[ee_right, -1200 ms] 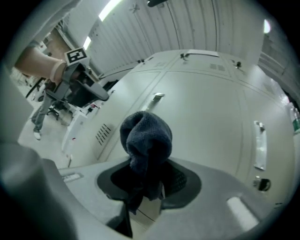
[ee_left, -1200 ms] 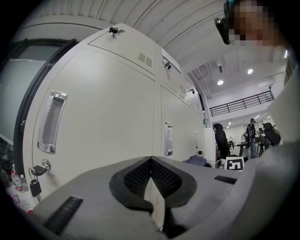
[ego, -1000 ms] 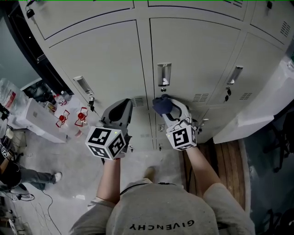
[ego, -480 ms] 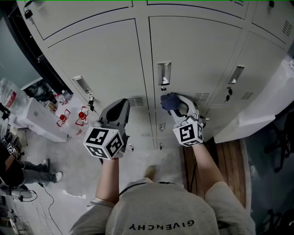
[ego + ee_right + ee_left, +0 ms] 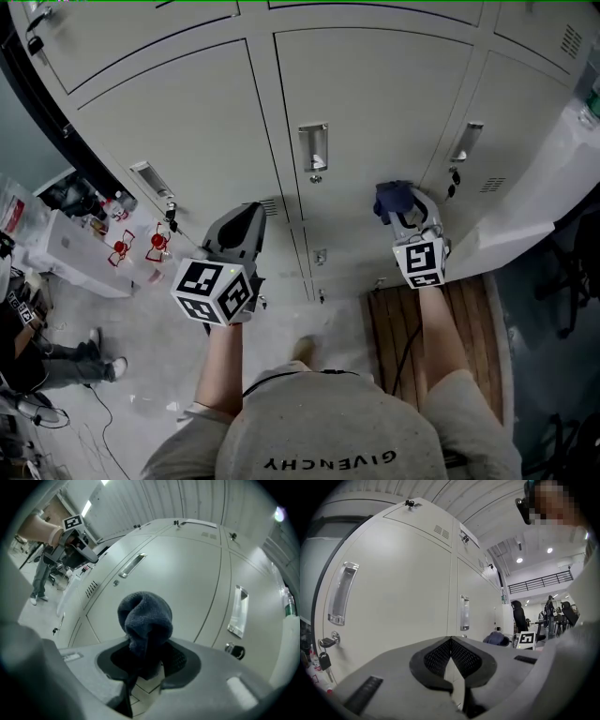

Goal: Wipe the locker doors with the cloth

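Note:
Pale grey locker doors (image 5: 375, 103) fill the upper head view, each with a recessed metal handle (image 5: 313, 147). My right gripper (image 5: 397, 208) is shut on a bunched dark blue cloth (image 5: 392, 199) and holds it against the low part of the middle door, near the seam to the right-hand door. In the right gripper view the cloth (image 5: 144, 620) bulges out of the jaws before the door (image 5: 187, 578). My left gripper (image 5: 242, 223) hovers shut and empty near the bottom of the left door; its pads (image 5: 440, 658) meet.
A keyed lock (image 5: 172, 221) hangs under the left door's handle. A white shelf with red-marked bottles (image 5: 122, 248) stands at the left on the floor. A wooden pallet (image 5: 450, 319) lies by my right side. A white cabinet (image 5: 544, 202) juts out at the right.
My right gripper has slid the cloth rightward along the lockers, from below the middle handle toward the right-hand door. The left gripper has stayed put.

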`<state>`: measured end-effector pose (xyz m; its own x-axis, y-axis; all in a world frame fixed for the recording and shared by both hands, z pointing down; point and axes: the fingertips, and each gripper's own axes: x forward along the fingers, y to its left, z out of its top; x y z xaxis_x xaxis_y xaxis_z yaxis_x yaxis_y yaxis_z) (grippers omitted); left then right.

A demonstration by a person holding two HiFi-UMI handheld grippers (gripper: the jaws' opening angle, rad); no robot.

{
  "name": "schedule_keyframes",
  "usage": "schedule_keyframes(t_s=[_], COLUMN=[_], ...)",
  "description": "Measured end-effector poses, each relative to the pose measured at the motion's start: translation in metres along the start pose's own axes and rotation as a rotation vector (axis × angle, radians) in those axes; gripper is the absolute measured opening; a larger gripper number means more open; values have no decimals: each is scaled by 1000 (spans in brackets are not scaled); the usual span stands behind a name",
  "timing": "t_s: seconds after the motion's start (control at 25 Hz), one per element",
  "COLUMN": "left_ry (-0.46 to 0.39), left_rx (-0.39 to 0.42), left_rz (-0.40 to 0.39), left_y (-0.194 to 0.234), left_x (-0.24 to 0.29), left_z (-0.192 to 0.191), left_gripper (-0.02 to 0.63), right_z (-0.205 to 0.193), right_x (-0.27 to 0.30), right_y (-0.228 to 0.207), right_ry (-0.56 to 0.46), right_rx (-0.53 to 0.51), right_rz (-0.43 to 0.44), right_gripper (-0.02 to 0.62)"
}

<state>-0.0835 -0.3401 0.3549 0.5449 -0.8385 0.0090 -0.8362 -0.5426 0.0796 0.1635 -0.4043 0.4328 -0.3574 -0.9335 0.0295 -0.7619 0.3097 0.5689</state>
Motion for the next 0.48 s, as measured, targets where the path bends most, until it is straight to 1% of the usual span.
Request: schedule_keyframes(t_s=[0.2,0.48], left_ry=[5,8], left_rx=[0,2], left_rz=[-8,-8], left_y=[-5,-9], left_x=[2,0], left_z=[-3,-3], left_gripper=[-2,-2], right_z=[-15,-32], right_x=[-7,-15], right_y=[-21,-42], right_ry=[28,62], right_rx=[2,63], right_rz=[-27,-82], right_gripper=[131,132])
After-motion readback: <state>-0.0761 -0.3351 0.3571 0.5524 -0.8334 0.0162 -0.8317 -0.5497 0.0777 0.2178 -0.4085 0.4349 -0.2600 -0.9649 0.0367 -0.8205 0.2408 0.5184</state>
